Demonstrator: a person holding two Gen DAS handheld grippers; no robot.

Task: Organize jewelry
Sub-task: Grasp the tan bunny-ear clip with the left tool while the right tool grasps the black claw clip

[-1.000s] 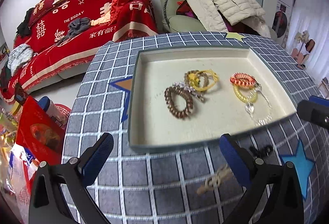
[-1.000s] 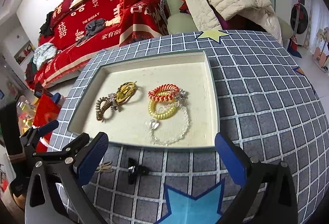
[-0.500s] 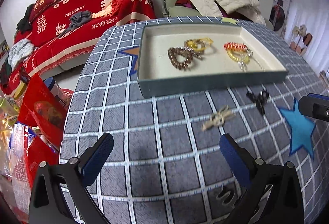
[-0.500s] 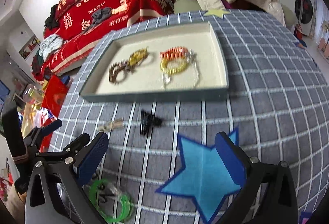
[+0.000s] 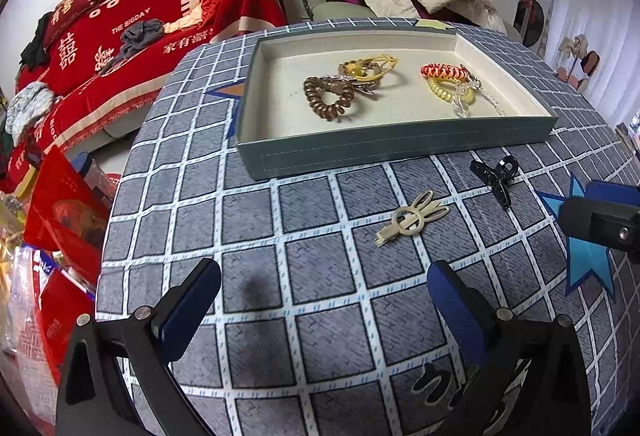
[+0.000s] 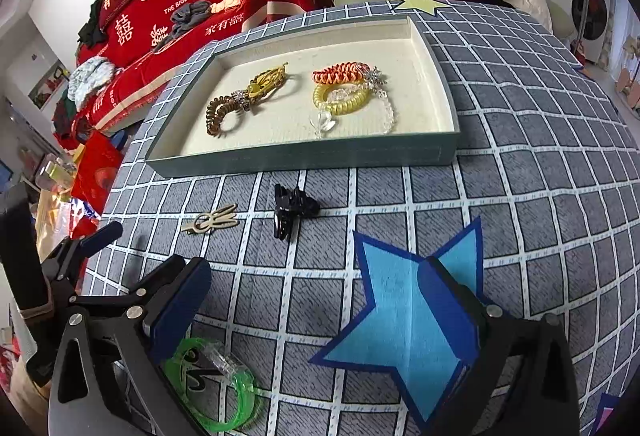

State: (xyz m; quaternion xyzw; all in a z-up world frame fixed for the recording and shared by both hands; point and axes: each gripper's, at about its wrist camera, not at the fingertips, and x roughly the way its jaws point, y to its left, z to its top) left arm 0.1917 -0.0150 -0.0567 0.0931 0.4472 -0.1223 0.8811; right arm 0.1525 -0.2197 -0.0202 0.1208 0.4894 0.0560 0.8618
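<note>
1. Both grippers hang over the checked tablecloth (image 5: 320, 316) with nothing in them: the left gripper (image 5: 324, 300) has its fingers spread wide, and so does the right gripper (image 6: 312, 300).
2. The tray (image 6: 304, 158) sits at the far side and already holds coil hair ties and a clear bead bracelet (image 6: 384, 112).
3. Three pieces lie loose on the cloth, outside the tray: a beige rabbit-shaped hair clip (image 5: 412, 218), a black claw clip (image 6: 290, 210) just beside it, and a green translucent bangle (image 6: 216, 384) at the near edge, partly under the right gripper's left finger.
4. Risks, as I judge them:
   - The beige clip lies flat — fingers closing on it may slide over it or pinch the cloth instead.
   - The claw clip's prongs could twist out of a shallow grip.
   - The bangle sits close to the table edge; a nudge from the finger above could push it off.
</note>
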